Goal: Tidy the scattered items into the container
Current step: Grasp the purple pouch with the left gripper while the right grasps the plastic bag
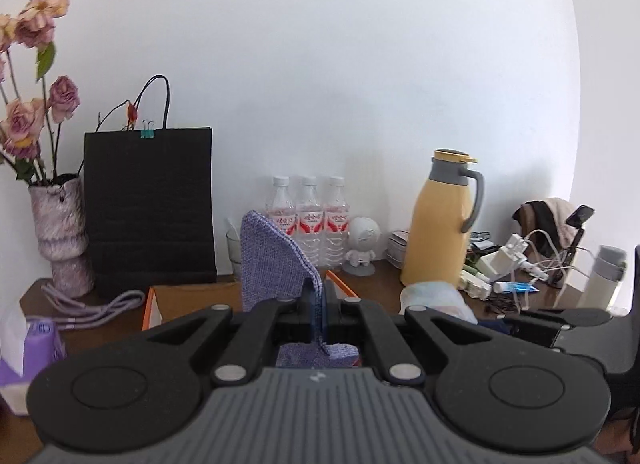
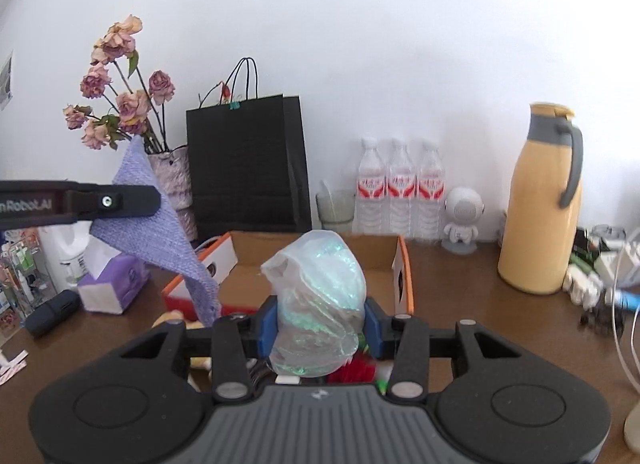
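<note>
- The left gripper's (image 2: 158, 200) black side bar is showing mirrored white lettering ending in "RobotAI"; the start is running out of frame.
- The three water bottles (image 2: 401, 188) are carrying red-and-white labels with characters too small to read.
- A small white logo is sitting on the right gripper's (image 2: 320, 328) grey housing, unreadable.

A: From where does the left wrist camera look?

B: From just behind its own fingers, facing the white wall (image 1: 320, 44) over the brown wooden table (image 1: 384, 280), close to it.

A: And the right wrist camera?

B: The same direction, standing more to the right. Both views share the black paper bag (image 2: 244, 168), the three clear water bottles (image 2: 400, 188) and the yellow thermos jug (image 1: 440, 224).
</note>
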